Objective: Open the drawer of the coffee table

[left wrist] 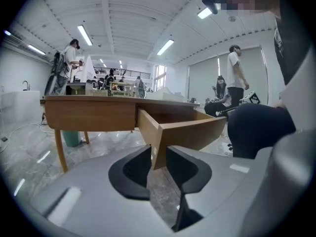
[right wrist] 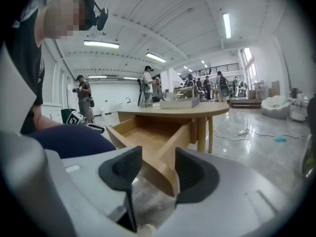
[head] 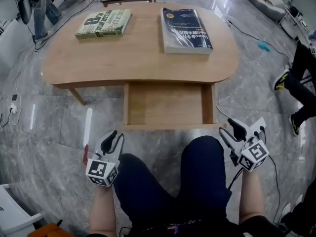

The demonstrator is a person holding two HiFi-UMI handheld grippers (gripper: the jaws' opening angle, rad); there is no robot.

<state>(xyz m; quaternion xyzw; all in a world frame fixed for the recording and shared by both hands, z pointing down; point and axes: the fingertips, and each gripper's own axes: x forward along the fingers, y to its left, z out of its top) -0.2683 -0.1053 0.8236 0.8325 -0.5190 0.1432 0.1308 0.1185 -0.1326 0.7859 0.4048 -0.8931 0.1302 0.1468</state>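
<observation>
Drawer (head: 168,105) out, left gripper (head: 115,137), right gripper (head: 230,130) gaping

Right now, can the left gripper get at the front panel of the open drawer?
Probably yes: the left gripper is short of the drawer front, its near corner lies straight ahead, and nothing stands between them.
</observation>
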